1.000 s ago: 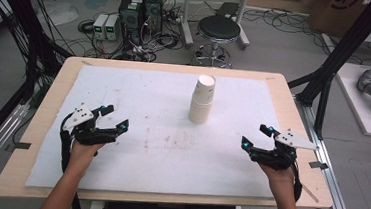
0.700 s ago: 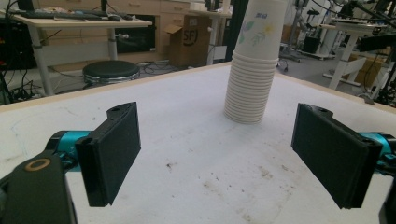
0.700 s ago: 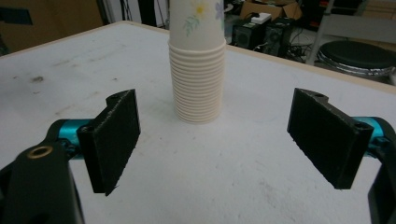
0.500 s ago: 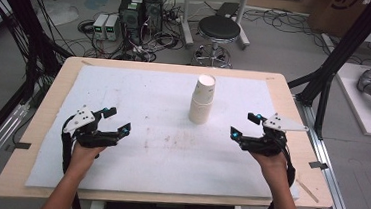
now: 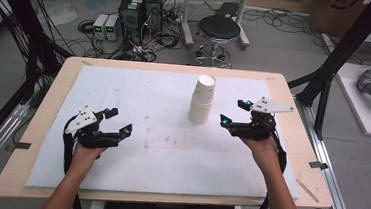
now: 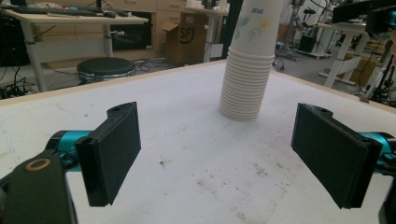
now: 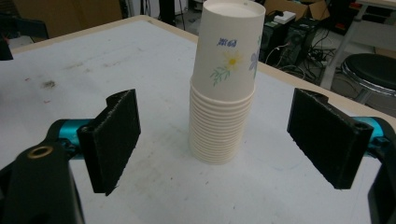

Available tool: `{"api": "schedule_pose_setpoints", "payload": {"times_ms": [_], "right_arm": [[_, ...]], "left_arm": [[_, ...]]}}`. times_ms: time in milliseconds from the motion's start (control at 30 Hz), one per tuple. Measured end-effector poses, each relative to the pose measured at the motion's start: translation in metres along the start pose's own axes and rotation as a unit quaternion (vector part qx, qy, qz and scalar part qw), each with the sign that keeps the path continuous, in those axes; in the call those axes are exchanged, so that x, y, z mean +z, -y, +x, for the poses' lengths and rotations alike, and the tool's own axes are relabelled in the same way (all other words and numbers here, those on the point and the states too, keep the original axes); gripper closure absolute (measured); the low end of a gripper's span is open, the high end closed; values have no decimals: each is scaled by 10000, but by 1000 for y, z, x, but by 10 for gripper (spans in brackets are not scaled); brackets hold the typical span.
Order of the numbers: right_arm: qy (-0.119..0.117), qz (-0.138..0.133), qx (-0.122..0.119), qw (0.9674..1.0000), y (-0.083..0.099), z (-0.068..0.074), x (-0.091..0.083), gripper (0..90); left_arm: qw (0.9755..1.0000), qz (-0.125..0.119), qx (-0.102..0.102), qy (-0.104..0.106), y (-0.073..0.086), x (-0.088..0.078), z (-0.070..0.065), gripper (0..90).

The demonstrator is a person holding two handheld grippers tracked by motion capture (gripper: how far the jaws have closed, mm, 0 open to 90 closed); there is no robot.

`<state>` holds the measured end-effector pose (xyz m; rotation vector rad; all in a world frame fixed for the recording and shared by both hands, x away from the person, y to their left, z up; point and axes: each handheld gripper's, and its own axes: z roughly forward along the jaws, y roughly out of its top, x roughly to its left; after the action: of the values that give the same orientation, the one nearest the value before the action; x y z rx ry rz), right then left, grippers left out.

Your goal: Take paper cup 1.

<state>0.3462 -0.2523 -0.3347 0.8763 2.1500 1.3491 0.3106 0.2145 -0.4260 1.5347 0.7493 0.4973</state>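
Observation:
A stack of white paper cups (image 5: 203, 100), upside down with a flower print, stands on the white mat (image 5: 160, 147) right of centre. My right gripper (image 5: 235, 113) is open just right of the stack, jaws pointing at it. Between those jaws in the right gripper view the stack (image 7: 225, 84) stands close ahead, apart from the pads. My left gripper (image 5: 120, 121) is open at the mat's left, pointing right. From there, the left gripper view has the stack (image 6: 250, 60) farther off, beyond the jaws.
The mat lies on a wooden table (image 5: 43, 103) with bare rims. Black frame posts (image 5: 337, 61) rise at the right and left. A round stool (image 5: 219, 29) and electronics boxes (image 5: 141, 8) stand on the floor behind the table.
My right gripper has moved up and left toward the cup stack. The left gripper has shifted slightly right. The stack has not moved.

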Motion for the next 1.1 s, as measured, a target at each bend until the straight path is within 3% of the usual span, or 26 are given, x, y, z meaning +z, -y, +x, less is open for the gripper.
{"api": "schedule_pose_setpoints", "payload": {"times_ms": [400, 700, 867, 1100], "right_arm": [[-124, 314, 7, 9994, -35, -11, 35, 174], [-86, 511, 7, 9987, -47, -18, 59, 174], [-165, 750, 104, 9970, -56, -24, 80, 174], [-264, 805, 132, 9963, -59, -28, 102, 175]], "left_arm": [[10000, -3, -34, 15, 0, 1, 1, 159], [10000, -10, -44, 30, 1, 1, 1, 160], [10000, -26, -63, 38, 0, 2, 1, 160], [9999, -34, -89, 53, 0, 2, 2, 160]]}}
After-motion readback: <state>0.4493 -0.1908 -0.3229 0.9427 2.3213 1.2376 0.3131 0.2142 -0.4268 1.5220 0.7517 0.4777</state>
